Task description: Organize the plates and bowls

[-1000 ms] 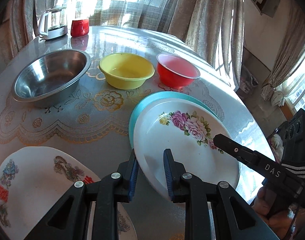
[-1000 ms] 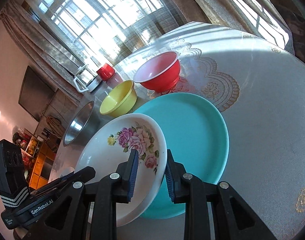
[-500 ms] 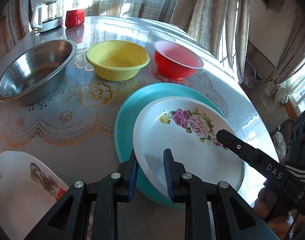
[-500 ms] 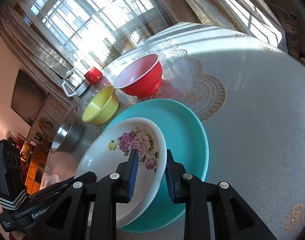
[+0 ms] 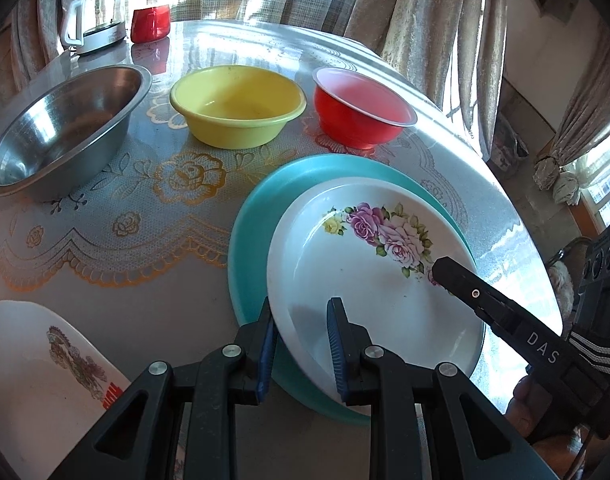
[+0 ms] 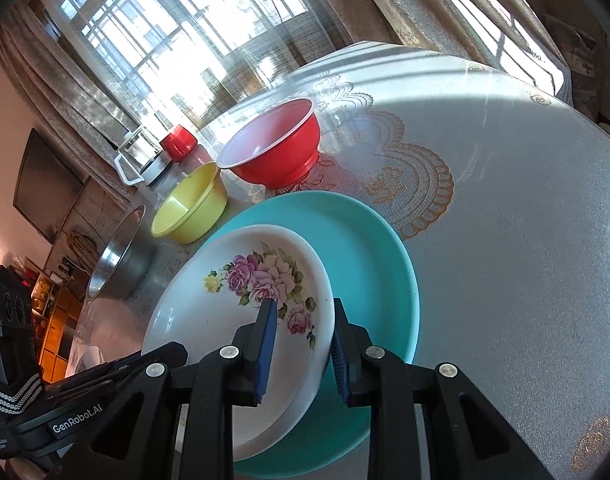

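A white plate with pink roses [image 5: 369, 280] [image 6: 233, 312] sits over a larger teal plate [image 5: 257, 216] [image 6: 369, 256] on the round table. My left gripper [image 5: 301, 336] is shut on the floral plate's near-left rim. My right gripper [image 6: 301, 332] is shut on its opposite rim, and shows in the left wrist view as a black finger [image 5: 473, 292] over the rose print. Whether the floral plate rests on the teal one or hovers just above it I cannot tell. Behind stand a red bowl [image 5: 361, 108] [image 6: 277, 148], a yellow bowl [image 5: 237, 108] [image 6: 189, 208] and a steel bowl [image 5: 61, 128] [image 6: 117, 260].
Another white plate with a printed pattern [image 5: 37, 380] lies at the near left. A glass jug [image 5: 93, 16] [image 6: 141, 156] and a red cup [image 5: 151, 24] [image 6: 179, 142] stand at the table's far edge by the curtains. A lace-pattern cloth [image 5: 145, 216] covers the table.
The floral plate, held by both grippers, has moved over the teal plate and sunk toward it. More teal rim now shows to its left. The patterned plate has slid toward the left edge of view.
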